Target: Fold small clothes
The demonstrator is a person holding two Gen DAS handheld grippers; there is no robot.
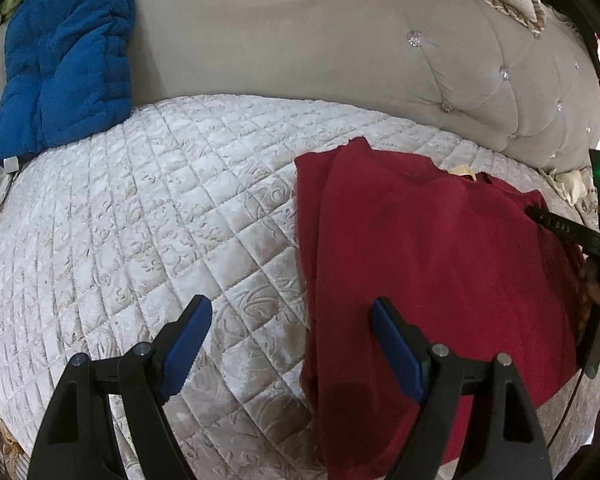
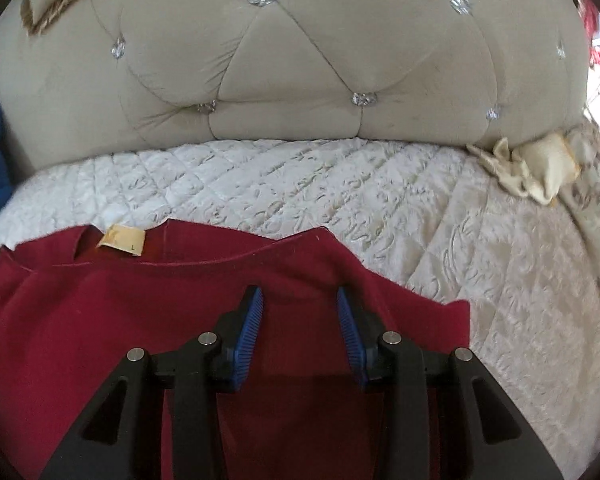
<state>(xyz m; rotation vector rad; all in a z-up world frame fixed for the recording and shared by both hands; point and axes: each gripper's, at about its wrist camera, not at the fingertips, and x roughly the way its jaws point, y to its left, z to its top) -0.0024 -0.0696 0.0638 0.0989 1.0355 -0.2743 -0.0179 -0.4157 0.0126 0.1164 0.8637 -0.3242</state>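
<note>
Right now both of my claws hover over a red garment (image 1: 432, 264) that lies on the quilted white bed cover (image 1: 148, 216), in front of a beige tufted headboard (image 2: 300, 64) set with crystal buttons.

My left claw (image 1: 292, 316) stands wide open and holds nothing. Its left finger is over the bare quilting and its right finger is over the garment's left part, so the cloth's left edge runs up between the two blue pads (image 1: 188, 344).

My right claw (image 2: 300, 300) is partly open, with a narrower gap than the left one, and it too has hold of nothing. Both its fingers are above the red cloth, just short of the neckline. In the left wrist view its black body shows at the right rim, over the garment's right side, with a green light lit on it.

The garment looks flattened, with its left side turned inward along a lengthwise fold. Its neck opening faces the headboard, and a tan label (image 2: 122, 240) sits inside the collar.

A blue quilted cloth (image 1: 68, 60) leans against the headboard at the far left, well apart from the garment. A cream bundle of fabric (image 2: 540, 168) lies near the bed's right edge.
</note>
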